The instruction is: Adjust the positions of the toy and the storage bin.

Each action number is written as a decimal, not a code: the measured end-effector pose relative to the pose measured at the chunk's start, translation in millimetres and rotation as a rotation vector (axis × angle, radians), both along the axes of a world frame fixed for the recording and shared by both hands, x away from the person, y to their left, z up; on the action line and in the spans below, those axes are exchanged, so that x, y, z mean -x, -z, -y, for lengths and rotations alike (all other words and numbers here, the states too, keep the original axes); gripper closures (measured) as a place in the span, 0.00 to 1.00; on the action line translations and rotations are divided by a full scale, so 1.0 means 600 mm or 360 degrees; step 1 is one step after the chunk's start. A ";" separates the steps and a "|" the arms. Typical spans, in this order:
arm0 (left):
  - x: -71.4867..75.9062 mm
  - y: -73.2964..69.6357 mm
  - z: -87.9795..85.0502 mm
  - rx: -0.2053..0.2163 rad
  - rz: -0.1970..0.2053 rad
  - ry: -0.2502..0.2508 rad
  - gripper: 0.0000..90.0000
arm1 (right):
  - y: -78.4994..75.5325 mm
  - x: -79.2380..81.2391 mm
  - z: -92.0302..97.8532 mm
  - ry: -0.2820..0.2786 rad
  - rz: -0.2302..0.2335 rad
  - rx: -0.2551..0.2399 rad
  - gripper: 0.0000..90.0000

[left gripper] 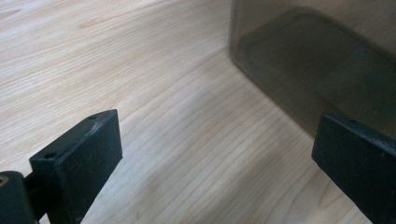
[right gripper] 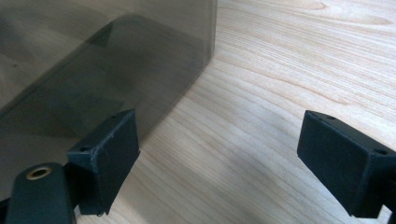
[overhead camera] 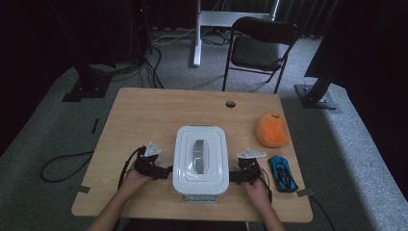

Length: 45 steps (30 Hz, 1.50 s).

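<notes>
The left tongs (overhead camera: 168, 171) and the right tongs (overhead camera: 233, 176) are held low at the two long sides of a white-lidded container (overhead camera: 200, 160), one on each side, close to its near end. Both tongs are seen released: in each gripper view the two black jaws stand wide apart with only bare wood between them, and nothing is grasped.

The container is placed near the middle of the wooden surface (overhead camera: 144, 110), towards the person's edge. From the high view its white lid with a grey handle (overhead camera: 199, 155) on top is seen, and its wall is hidden under the lid. In the left gripper view the smoky, see-through wall (left gripper: 308, 60) and one corner of the container are shown instead, just beside the right jaw. In the right gripper view the same kind of wall (right gripper: 107, 60) is seen behind the left jaw. Whether the jaws touch the wall cannot be told.

Only the high view gives the other things. One orange soft toy (overhead camera: 272, 130) and one blue toy car (overhead camera: 282, 173) are counted, both to the right of the container, the car near the right hand (overhead camera: 257, 188). One black folding chair (overhead camera: 260, 48) is seen on the floor behind the surface. Two tongs and one container are counted.
</notes>
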<state>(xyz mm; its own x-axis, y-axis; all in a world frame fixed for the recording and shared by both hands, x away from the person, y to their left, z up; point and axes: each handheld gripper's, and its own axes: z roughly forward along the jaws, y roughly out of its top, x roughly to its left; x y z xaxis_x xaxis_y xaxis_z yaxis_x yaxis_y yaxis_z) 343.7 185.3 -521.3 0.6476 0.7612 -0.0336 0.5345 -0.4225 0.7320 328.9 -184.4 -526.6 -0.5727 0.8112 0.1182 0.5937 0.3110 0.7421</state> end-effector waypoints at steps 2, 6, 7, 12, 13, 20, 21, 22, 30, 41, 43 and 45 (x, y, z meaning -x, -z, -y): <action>0.001 0.002 -0.007 0.0025 -0.0013 0.0000 0.02 | -0.002 0.003 0.001 0.0000 0.0024 0.0013 0.14; 0.006 0.006 -0.021 0.0024 -0.0031 -0.0021 0.02 | -0.005 0.011 0.006 -0.0008 0.0048 0.0006 0.14; 0.006 0.007 -0.026 0.0032 -0.0034 -0.0025 0.02 | -0.006 0.012 0.008 -0.0011 0.0057 0.0011 0.15; 0.014 0.013 -0.046 0.0029 -0.0069 -0.0040 0.02 | -0.009 0.014 0.014 -0.0032 0.0096 0.0071 0.16; 0.016 0.014 -0.050 0.0022 -0.0072 -0.0042 0.02 | -0.010 0.015 0.015 -0.0035 0.0104 0.0066 0.17; 0.034 0.021 -0.081 -0.0049 -0.0078 -0.0099 0.00 | -0.022 0.011 0.024 -0.0032 0.0146 0.0052 0.19; 0.037 0.022 -0.086 -0.0059 -0.0087 -0.0112 0.00 | -0.024 0.009 0.026 -0.0047 0.0142 0.0050 0.19; 0.040 0.024 -0.093 -0.0063 -0.0089 -0.0123 0.00 | -0.026 0.007 0.029 -0.0062 0.0137 0.0034 0.19; 0.054 0.031 -0.138 -0.0036 -0.0122 -0.0193 0.00 | -0.039 0.004 0.049 -0.0035 0.0131 -0.0076 0.14; 0.072 0.033 -0.163 -0.0044 -0.0128 -0.0220 0.00 | -0.054 0.003 0.074 0.0007 0.0169 -0.0181 0.13; 0.074 0.032 -0.165 -0.0035 -0.0136 -0.0223 0.00 | -0.056 0.001 0.077 0.0020 0.0167 -0.0181 0.13; 0.075 0.028 -0.164 -0.0017 -0.0157 -0.0232 0.00 | -0.057 0.001 0.080 0.0030 0.0153 -0.0195 0.13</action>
